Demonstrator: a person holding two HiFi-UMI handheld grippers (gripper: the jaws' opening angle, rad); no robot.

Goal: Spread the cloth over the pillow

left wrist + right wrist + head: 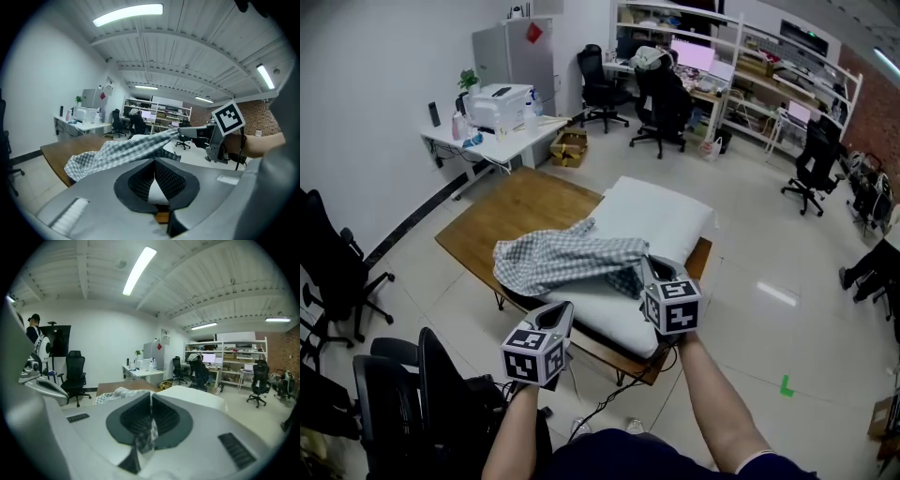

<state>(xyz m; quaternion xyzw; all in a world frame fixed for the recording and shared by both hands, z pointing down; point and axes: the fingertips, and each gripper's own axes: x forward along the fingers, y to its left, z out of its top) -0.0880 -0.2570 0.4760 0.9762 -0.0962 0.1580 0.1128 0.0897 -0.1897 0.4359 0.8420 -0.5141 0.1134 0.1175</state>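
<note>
1. Left claw (pixel 559 319) of mine has its jaws pressed fully together. It sits low by the near edge of the pillow (pixel 666 217), and the checked cloth (pixel 565 257) runs just beyond its tips. I cannot tell whether the cloth touches them.
2. That cloth lies bunched in a heap across the near left part of the pillow. Its left end droops over the pillow's left edge, and one edge is drawn taut toward the right.
3. My right claw (pixel 654 270) is narrowed on that drawn edge. A strip of the checked fabric is pinched between its pads.
4. Beyond it, the far right part of the white pillow is bare. The pillow rests on a low wooden platform (pixel 511 208).
</note>
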